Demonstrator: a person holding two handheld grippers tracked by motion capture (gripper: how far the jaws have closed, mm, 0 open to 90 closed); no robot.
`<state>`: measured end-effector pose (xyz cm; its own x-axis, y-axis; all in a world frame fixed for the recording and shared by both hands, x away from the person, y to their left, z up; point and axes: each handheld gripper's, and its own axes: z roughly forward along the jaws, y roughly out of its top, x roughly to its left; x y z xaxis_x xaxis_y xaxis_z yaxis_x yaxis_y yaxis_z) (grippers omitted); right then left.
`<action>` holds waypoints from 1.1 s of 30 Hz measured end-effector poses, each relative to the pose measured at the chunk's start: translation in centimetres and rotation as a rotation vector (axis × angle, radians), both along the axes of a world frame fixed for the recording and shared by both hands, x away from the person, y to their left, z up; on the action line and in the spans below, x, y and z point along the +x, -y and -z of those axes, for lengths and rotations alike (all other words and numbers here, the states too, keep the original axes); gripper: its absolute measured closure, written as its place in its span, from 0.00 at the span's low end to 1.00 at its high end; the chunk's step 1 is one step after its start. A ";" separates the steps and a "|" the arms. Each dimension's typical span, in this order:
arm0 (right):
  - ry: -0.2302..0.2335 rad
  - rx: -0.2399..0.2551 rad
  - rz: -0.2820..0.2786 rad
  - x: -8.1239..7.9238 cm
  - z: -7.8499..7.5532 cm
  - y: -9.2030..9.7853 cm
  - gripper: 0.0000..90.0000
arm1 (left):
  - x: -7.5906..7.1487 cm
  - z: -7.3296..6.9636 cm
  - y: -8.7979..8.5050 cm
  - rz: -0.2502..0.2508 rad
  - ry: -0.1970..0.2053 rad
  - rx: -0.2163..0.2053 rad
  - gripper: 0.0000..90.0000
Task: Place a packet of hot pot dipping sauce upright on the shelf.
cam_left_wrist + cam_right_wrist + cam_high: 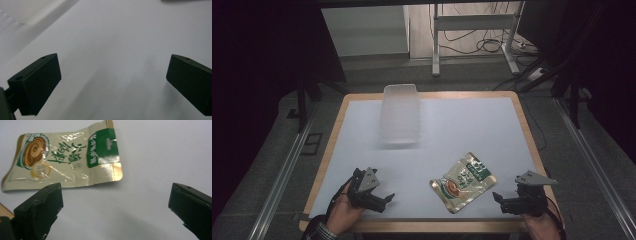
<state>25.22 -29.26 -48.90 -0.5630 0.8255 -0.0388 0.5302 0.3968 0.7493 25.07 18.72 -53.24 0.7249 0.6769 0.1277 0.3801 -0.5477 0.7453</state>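
Note:
A gold and green food pouch point(463, 181) lies flat on the white table near the front, right of centre. In the right gripper view the pouch point(67, 157) sits just beyond the jaws, toward the left one. My right gripper point(498, 198) rests at the front right edge, a little right of the pouch, open with nothing between its jaws point(115, 207). My left gripper point(388, 199) rests at the front left, open and empty, pointing right toward the pouch; in the left gripper view my left gripper point(112, 82) frames bare table. A clear plastic container point(401, 114) stands at the back centre-left.
The white table top point(472, 125) has a wooden rim. Behind it is a dark floor with a metal stand's legs point(435, 60) and cables. Rails run along both sides of the table.

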 end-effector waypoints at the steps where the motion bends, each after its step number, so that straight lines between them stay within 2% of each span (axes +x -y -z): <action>1: 0.000 0.000 0.000 0.0 0.0 0.0 0.00 | 0.0 0.0 -0.1 -0.002 -0.003 -0.011 0.00; 6: -0.008 0.018 0.002 0.5 0.4 1.2 0.00 | 0.0 -0.1 -0.1 0.009 0.009 -0.030 0.00; 10: -0.001 0.062 0.025 0.6 0.6 1.9 0.00 | 0.0 0.0 0.0 -0.005 0.001 -0.004 0.00; 13: -0.009 0.079 0.026 0.7 0.6 2.1 0.00 | 0.1 0.0 0.0 -0.010 0.000 -0.007 0.00; 21: -0.018 0.053 0.024 0.7 0.8 1.8 0.00 | 0.0 0.1 0.3 -0.003 0.004 0.029 0.00; 26: -0.020 0.050 0.015 0.8 0.9 1.7 0.00 | -0.1 0.1 0.4 -0.005 0.011 0.038 0.00; 31: -0.010 0.023 -0.004 0.9 1.0 1.2 0.00 | 0.0 0.0 0.2 -0.018 0.016 0.028 0.00; 33: -0.005 0.035 -0.001 1.0 1.1 1.1 0.00 | 0.0 0.0 0.2 -0.018 0.016 0.026 0.00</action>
<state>26.26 -30.34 -49.99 -0.5637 0.8260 -0.0072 0.5338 0.3709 0.7599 25.04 18.53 -53.25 0.7106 0.6860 0.1566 0.3784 -0.5602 0.7369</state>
